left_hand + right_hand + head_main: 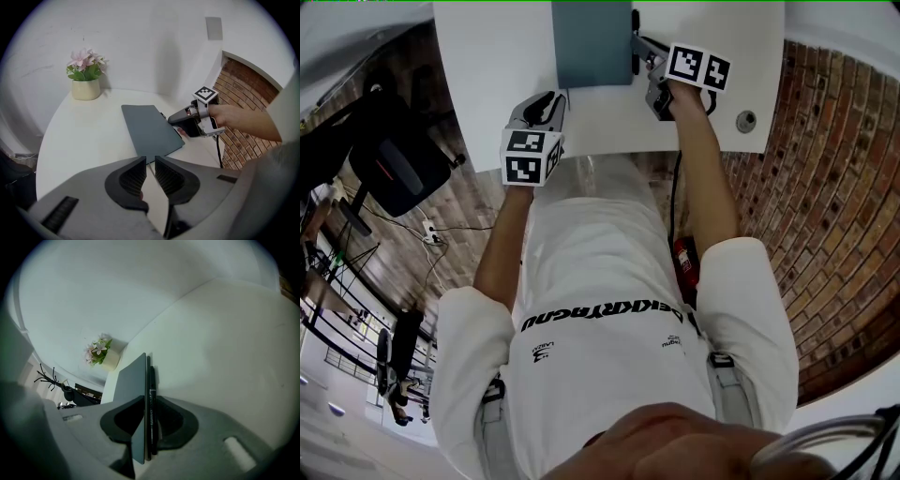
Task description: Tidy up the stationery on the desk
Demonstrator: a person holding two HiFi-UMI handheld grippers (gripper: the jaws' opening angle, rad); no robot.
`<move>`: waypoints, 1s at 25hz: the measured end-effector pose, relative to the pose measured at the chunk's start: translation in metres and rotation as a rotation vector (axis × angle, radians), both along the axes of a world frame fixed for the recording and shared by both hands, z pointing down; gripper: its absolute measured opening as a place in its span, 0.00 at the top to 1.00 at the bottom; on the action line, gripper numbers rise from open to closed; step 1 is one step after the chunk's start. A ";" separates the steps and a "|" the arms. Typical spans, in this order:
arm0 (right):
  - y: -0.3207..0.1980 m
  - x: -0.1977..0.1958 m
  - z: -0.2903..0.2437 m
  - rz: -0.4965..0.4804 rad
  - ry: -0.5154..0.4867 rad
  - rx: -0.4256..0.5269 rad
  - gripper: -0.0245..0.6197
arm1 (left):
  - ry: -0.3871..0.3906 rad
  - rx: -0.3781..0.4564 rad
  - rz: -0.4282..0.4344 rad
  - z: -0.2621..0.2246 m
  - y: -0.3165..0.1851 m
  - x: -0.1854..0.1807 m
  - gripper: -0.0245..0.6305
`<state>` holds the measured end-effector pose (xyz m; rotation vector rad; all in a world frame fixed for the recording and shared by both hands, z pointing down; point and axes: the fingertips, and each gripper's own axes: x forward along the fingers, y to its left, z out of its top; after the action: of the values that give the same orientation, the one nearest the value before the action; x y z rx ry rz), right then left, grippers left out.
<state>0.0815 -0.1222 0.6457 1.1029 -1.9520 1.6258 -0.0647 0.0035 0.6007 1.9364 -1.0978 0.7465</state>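
A dark teal notebook point(591, 42) lies flat on the white desk point(487, 56). My right gripper point(639, 52) is at the notebook's right edge. In the right gripper view its jaws point(147, 401) are shut on that edge of the notebook point(133, 380) together with a black pen point(152, 408) lying against it. My left gripper point(553, 98) hovers near the desk's front edge, just short of the notebook's near left corner. Its jaws point(150, 161) are shut with nothing between them. The left gripper view shows the notebook point(150, 131) ahead and the right gripper point(176, 123) on its right side.
A small cream pot of pink flowers point(86, 83) stands at the back of the desk by the white wall. A round grommet point(746, 120) sits near the desk's right front corner. A black chair point(394, 169) stands left on the brick floor point(834, 187).
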 end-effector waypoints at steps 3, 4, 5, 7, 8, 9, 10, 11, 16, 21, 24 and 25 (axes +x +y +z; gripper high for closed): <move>-0.001 -0.001 -0.003 -0.004 -0.004 0.006 0.84 | -0.001 0.002 -0.003 -0.001 0.000 -0.001 0.88; -0.001 -0.001 -0.004 -0.005 -0.001 0.010 0.84 | -0.001 0.005 -0.005 -0.002 -0.001 -0.001 0.88; -0.002 -0.001 -0.005 -0.006 0.002 0.016 0.84 | -0.002 0.011 -0.007 -0.003 -0.002 -0.002 0.88; -0.002 -0.002 -0.010 -0.011 0.010 0.029 0.84 | -0.001 0.024 -0.012 -0.007 -0.004 -0.003 0.88; -0.002 -0.002 -0.013 -0.013 0.011 0.034 0.84 | 0.001 0.031 -0.016 -0.010 -0.005 -0.003 0.88; -0.001 -0.003 -0.016 -0.014 0.011 0.039 0.84 | 0.006 0.039 -0.021 -0.014 -0.007 -0.004 0.88; 0.000 -0.003 -0.020 -0.014 0.011 0.044 0.84 | 0.012 0.046 -0.026 -0.018 -0.008 -0.004 0.88; 0.000 -0.003 -0.024 -0.014 0.012 0.050 0.84 | 0.019 0.053 -0.031 -0.022 -0.009 -0.004 0.88; 0.003 -0.003 -0.049 -0.009 0.013 0.092 0.84 | 0.041 0.092 -0.054 -0.046 -0.016 -0.004 0.88; 0.018 -0.003 -0.074 -0.024 0.027 0.137 0.86 | 0.055 0.120 -0.051 -0.070 -0.015 0.003 0.88; 0.024 -0.006 -0.096 -0.032 0.048 0.189 0.91 | 0.061 0.147 -0.056 -0.086 -0.017 0.005 0.88; 0.026 -0.008 -0.105 -0.033 0.048 0.208 0.95 | 0.063 0.159 -0.058 -0.093 -0.018 0.006 0.89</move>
<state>0.0735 -0.0963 0.5409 1.1677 -2.1333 1.3911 -0.0591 -0.0143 0.5080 2.0360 -1.2004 0.5777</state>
